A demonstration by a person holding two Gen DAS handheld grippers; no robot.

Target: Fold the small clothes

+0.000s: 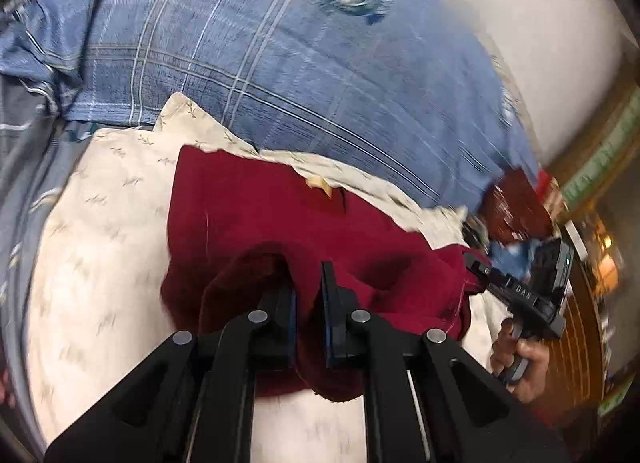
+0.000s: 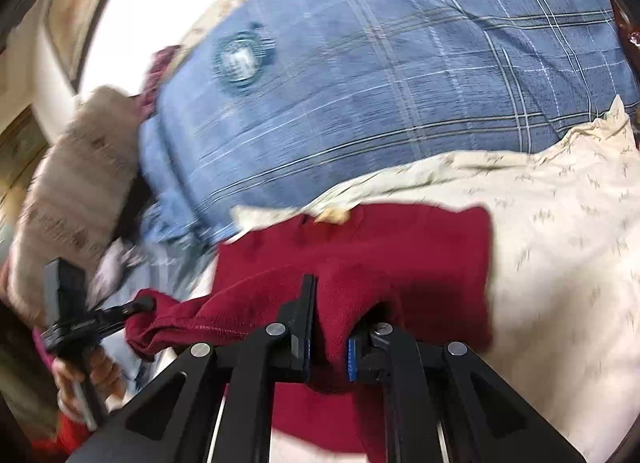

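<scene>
Garment: I see the red garment (image 1: pixel 256 223) spread ahead of both sets of jaws on the cream sheet (image 1: pixel 100 231), its near hem bunched at the fingers.
Left gripper (image 1: pixel 308 295): jaws clamped on a fold of the near hem.
Right gripper (image 2: pixel 328 327): jaws pinching a thick ridge of the same cloth.
Handling: I judge it light, soft, fleecy, non-slippery (likely to sag between grips).
Hold points: near-hem corners, well apart.
Beyond the jaws: blue plaid quilt (image 1: pixel 320 63).

Garment (image 1: pixel 256 223): dark red cloth, matt, fleecy nap. Bed sheet (image 1: pixel 104 231): cream cloth, fine sprig print, matt. Quilt (image 1: pixel 280 63): blue checked woven cloth. Fingers (image 1: pixel 286 303): matt black plastic, blue pads, bright metal pivot pins.
</scene>
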